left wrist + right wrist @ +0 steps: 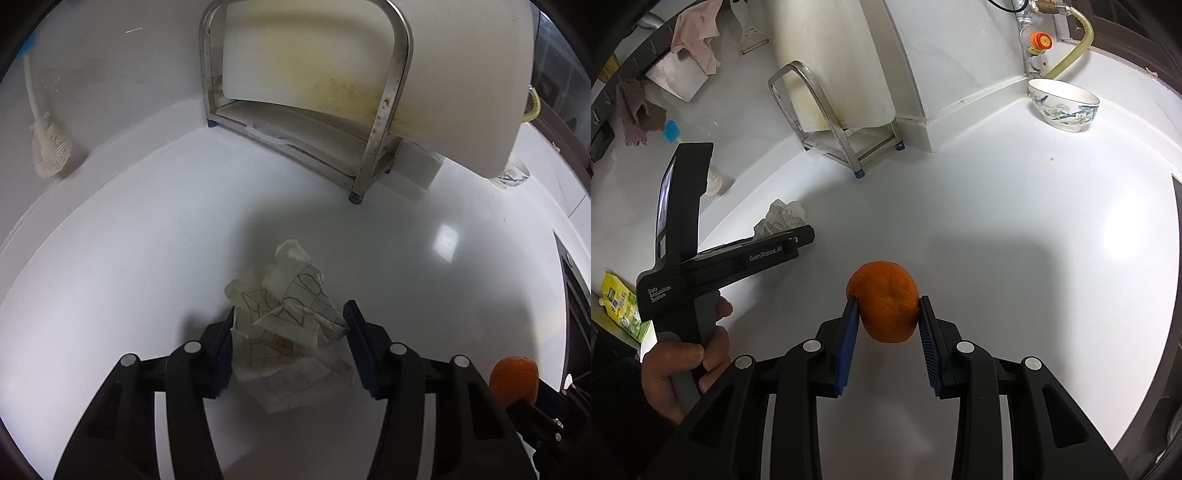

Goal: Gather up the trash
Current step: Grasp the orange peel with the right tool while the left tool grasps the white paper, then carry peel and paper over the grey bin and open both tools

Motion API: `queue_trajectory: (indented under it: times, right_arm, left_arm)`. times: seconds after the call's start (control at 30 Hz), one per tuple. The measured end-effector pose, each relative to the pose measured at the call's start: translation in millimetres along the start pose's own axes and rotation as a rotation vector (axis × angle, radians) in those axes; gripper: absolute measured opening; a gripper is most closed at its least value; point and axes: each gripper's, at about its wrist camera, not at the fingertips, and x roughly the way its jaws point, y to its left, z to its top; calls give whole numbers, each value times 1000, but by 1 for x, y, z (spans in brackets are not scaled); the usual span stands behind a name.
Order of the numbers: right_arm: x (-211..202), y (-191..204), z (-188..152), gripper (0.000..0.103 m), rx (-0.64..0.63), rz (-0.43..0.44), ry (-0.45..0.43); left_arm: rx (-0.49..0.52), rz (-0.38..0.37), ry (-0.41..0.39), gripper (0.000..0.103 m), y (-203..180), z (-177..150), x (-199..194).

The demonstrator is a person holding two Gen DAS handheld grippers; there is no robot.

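Observation:
A crumpled white paper napkin (pixel 291 317) with a drawn grid pattern lies on the white counter between the fingers of my left gripper (pixel 291 314). The jaws stand wide on either side of it; the left finger touches its edge. The napkin also shows in the right wrist view (pixel 783 218), just beyond the left gripper's body (pixel 738 254). My right gripper (pixel 888 301) is shut on an orange peel (pixel 886 306) and holds it above the counter. The peel shows at the lower right of the left wrist view (pixel 513 380).
A steel rack (pixel 384 110) holding a stained white cutting board (pixel 332 62) stands at the back wall. A dish brush (pixel 48 144) lies at the left. A flowered bowl (pixel 1063 107) sits at the back right corner. A green packet (pixel 620 306) lies far left.

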Motion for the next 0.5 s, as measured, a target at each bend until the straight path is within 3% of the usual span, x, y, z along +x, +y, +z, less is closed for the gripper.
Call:
queue_trajectory:
  times: [0.2, 0.5]
  right_arm:
    - [-10, 10, -7, 32, -9, -4, 3]
    - [-47, 25, -35, 32, 17, 16, 4]
  left_arm:
    - [-2, 10, -7, 51, 5, -17, -23]
    - [19, 48, -23, 51, 4, -59, -89]
